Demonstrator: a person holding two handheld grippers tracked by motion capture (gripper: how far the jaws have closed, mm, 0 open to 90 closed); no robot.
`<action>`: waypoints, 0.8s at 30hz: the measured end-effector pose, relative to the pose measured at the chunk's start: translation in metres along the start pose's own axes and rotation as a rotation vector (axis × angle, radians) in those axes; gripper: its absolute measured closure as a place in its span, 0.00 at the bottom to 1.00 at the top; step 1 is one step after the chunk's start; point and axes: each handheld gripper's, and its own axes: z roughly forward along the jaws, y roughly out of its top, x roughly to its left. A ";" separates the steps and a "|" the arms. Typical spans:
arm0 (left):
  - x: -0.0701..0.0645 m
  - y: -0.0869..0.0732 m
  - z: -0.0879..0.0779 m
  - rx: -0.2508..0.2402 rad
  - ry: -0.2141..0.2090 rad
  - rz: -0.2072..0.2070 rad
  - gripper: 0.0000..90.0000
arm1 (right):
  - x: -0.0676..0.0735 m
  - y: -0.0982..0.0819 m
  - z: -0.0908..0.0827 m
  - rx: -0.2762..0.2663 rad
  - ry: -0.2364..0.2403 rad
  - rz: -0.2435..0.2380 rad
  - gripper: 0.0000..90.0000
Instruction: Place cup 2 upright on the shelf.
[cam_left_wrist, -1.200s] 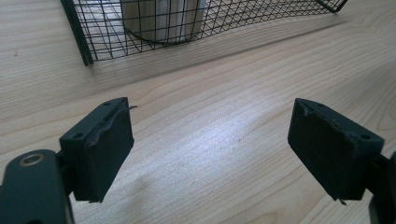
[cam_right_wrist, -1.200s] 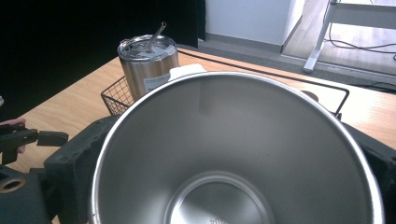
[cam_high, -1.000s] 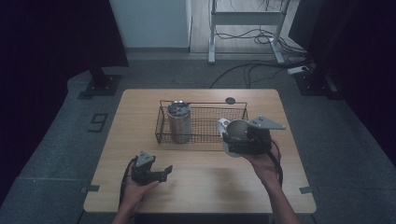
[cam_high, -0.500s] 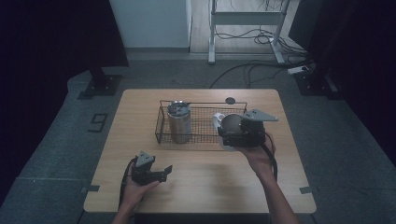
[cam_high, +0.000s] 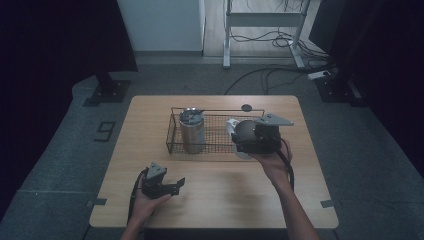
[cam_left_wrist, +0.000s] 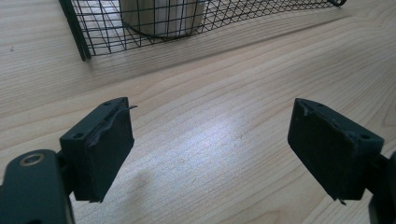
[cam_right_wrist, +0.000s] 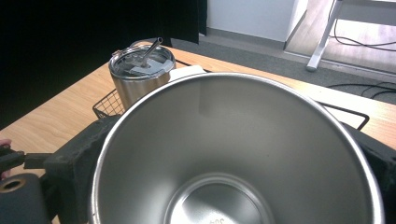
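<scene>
While right tool (cam_high: 239, 138) holds cup (cam_right_wrist: 238, 140), basket (cam_high: 171, 135) rim sits just beside.

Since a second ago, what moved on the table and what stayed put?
The right tool, clamped on the open steel cup, carried it a little left and away from the person, up to the right end of the wire basket. Nothing was grabbed or let go. The left tool stayed on the table, open and empty. The lidded tumbler stayed standing in the basket.
</scene>
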 end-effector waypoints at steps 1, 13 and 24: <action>0.000 0.000 0.000 0.000 0.000 0.000 0.16 | 0.000 0.000 0.000 0.000 0.000 0.000 0.06; -0.002 -0.001 0.002 0.009 0.008 0.007 0.16 | -0.007 0.001 0.013 0.009 -0.002 0.019 0.06; -0.001 0.000 0.001 0.006 0.006 0.001 0.16 | -0.013 0.005 0.027 0.019 -0.014 0.027 0.06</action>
